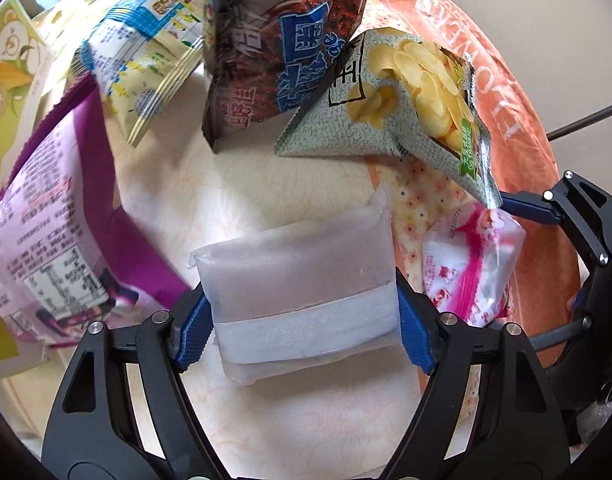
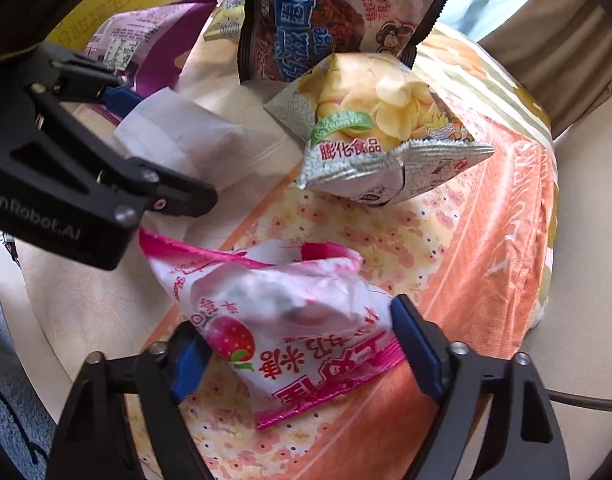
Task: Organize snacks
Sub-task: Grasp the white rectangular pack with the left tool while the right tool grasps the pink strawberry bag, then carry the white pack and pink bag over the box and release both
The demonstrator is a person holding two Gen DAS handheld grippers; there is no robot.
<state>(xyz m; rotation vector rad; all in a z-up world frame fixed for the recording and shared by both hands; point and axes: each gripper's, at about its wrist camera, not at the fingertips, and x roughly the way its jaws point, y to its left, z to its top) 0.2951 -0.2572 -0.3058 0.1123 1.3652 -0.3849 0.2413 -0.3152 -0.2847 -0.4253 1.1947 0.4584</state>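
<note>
Stock, mid-sort: my left gripper (image 1: 301, 320) clamps white pouch (image 1: 297, 272); my right gripper (image 2: 301, 352) pinches pink packet (image 2: 289, 328); chips (image 2: 370, 120), brown bag (image 2: 306, 28) unsorted at twelve o'clock

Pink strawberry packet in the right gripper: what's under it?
The pink strawberry packet lies on the orange floral cloth, between the right gripper's blue pads. Whatever sits directly beneath its middle is covered by the packet itself.
</note>
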